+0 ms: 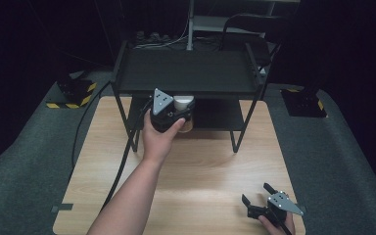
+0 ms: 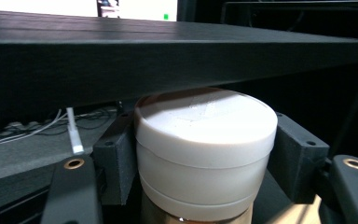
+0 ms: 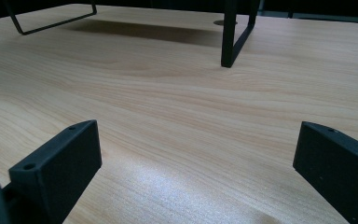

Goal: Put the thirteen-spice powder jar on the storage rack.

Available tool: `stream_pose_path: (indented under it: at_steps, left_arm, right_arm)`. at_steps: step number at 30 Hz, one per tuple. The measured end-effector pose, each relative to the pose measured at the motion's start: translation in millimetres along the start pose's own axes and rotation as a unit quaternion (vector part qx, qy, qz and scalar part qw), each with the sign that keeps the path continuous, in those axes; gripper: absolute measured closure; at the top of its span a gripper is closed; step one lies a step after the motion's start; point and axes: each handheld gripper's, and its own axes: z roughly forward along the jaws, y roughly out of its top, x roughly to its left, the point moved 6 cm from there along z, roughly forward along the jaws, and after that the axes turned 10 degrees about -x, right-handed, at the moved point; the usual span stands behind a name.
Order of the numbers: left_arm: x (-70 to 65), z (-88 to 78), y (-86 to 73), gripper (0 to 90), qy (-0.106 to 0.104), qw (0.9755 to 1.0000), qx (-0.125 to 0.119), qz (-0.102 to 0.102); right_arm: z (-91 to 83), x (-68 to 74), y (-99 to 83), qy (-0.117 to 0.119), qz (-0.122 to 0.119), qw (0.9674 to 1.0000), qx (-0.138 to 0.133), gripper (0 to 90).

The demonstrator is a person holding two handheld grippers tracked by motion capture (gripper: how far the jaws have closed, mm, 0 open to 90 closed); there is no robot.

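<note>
**Jar in my left claw, at the edge of the black rack**

My left gripper (image 1: 169, 115) is clamped on a white-lidded jar (image 2: 205, 144): both black jaws press flat against the sides of its lid, one on each side, and the jar stands upright between them. A band of amber shows just under the white lid. In the high view the jar (image 1: 184, 104) sits at the front edge of the black metal rack (image 1: 186, 73), just below the rim of its top shelf and above the lower shelf (image 1: 215, 115). My left hand (image 1: 157, 137) wraps the gripper from behind, forearm stretched toward the rack over the wooden table (image 1: 200, 166).

My right gripper (image 1: 257, 196) rests well in front of the rack, near the table's front right corner. Its jaws stand wide apart with nothing between them, bare wood (image 3: 177, 116) showing in the gap. Beyond them stands one of the rack's legs (image 3: 235, 37).
</note>
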Motion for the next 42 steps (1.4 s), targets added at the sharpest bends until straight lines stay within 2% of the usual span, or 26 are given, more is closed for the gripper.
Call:
stream_pose_path:
  at_steps: [11, 15, 24, 26, 36, 39, 42]
  left_arm:
    - [2.1, 17.1, -3.2, 33.3, 0.019, 0.9997, -0.014, 0.003]
    - [2.3, 21.4, -6.5, 33.3, 0.027, 0.9995, -0.005, 0.014]
    - [0.5, 22.8, -10.1, 32.8, 0.030, 0.9994, -0.008, 0.015]
    - [-0.9, 22.0, -11.3, 32.5, 0.028, 0.9993, -0.011, 0.022]
    - [-1.6, 20.9, -14.7, 31.8, 0.032, 0.9992, -0.014, 0.020]
    - [-1.5, 20.8, -15.0, 30.0, 0.030, 0.9993, -0.013, 0.020]
    - [-1.0, 20.5, -14.8, 21.6, 0.032, 0.9992, -0.019, 0.017]
  right_arm:
    - [0.4, -0.1, 0.2, 0.001, -0.001, 1.0000, 0.001, 0.3]
    - [0.5, -0.1, 0.2, 0.001, -0.001, 1.0000, 0.001, 0.3]
    - [0.4, -0.2, 0.1, 0.002, -0.001, 1.0000, 0.000, 0.3]
    - [0.3, -0.1, -0.1, 0.002, -0.002, 1.0000, 0.000, 0.3]
    - [0.2, -0.2, -0.1, 0.002, -0.002, 1.0000, 0.000, 0.3]
    - [0.1, -0.3, -0.2, 0.003, -0.002, 1.0000, -0.001, 0.3]
    - [0.1, -0.4, -0.2, 0.003, -0.002, 1.0000, -0.001, 0.3]
